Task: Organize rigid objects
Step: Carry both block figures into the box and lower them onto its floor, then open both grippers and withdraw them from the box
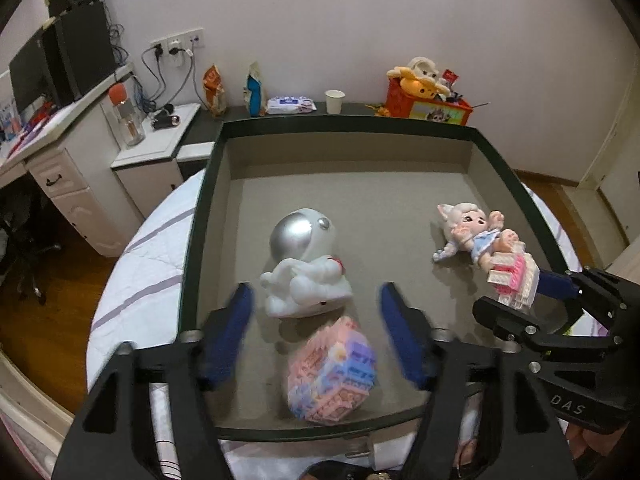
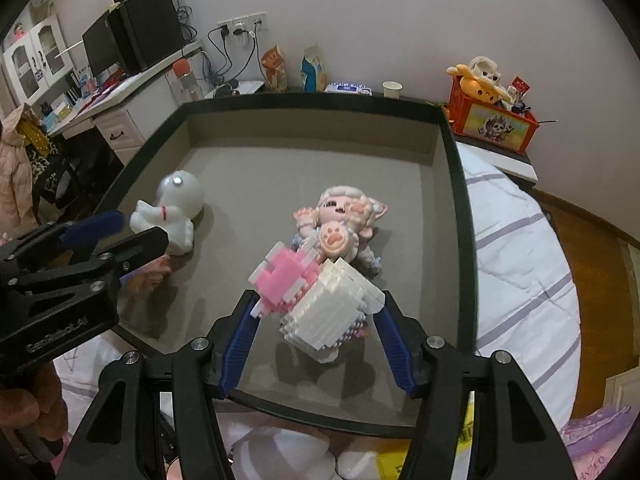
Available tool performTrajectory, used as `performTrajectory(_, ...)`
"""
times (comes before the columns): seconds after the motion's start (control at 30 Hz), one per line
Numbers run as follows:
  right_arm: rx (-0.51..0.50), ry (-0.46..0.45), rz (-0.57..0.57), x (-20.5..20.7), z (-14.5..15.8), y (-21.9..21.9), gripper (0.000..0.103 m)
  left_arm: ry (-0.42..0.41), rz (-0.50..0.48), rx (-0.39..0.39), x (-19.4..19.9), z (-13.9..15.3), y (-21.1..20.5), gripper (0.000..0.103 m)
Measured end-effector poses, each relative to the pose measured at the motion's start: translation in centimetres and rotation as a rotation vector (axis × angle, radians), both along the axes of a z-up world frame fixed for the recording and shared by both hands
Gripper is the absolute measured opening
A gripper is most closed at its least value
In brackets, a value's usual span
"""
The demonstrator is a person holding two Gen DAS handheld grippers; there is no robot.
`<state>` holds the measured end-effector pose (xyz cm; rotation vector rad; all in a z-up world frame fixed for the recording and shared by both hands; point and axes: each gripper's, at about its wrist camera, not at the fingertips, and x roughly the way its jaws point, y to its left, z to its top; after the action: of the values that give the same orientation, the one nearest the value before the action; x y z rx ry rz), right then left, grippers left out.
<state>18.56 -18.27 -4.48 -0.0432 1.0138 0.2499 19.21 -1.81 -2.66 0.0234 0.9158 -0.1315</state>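
Note:
A dark-rimmed tray [image 1: 204, 184] with a grey floor holds the toys. My left gripper [image 1: 316, 304] is open above the tray's near end. Between its blue fingers lie a white astronaut figure [image 1: 304, 268] and a pink and purple brick cube [image 1: 332, 372]. My right gripper [image 2: 316, 308] is shut on a white and pink brick model [image 2: 320, 304], held just above the tray floor. A doll [image 2: 340, 220] with pale hair lies right behind the model. In the left wrist view the doll [image 1: 472, 232] and the model [image 1: 514, 276] are at the right.
A red toy crate [image 1: 424, 100] with plush toys, a paper cup [image 1: 334, 101], a wipes pack [image 1: 290, 105] and snack bags [image 1: 214, 90] stand behind the tray. A white desk [image 1: 52, 152] with a monitor is at the left. A striped bed cover [image 2: 520, 264] lies under the tray.

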Motion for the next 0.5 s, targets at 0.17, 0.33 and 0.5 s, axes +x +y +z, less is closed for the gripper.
performTrajectory(0.17,0.02,-0.023,-0.012,-0.2,0.2,-0.2,0.083,-0.031,0.013,-0.027,-0.8,0.7,0.7,0.101)
performTrajectory(0.33,0.041,-0.036,-0.031,-0.8,0.9,-0.5,0.086,-0.07,0.042,-0.028,-2.2,2.1,1.4,0.103)
performTrajectory(0.5,0.108,-0.098,-0.055,-2.4,3.3,-1.3,0.103,-0.125,0.074,-0.03,-4.6,4.0,2.7,0.103)
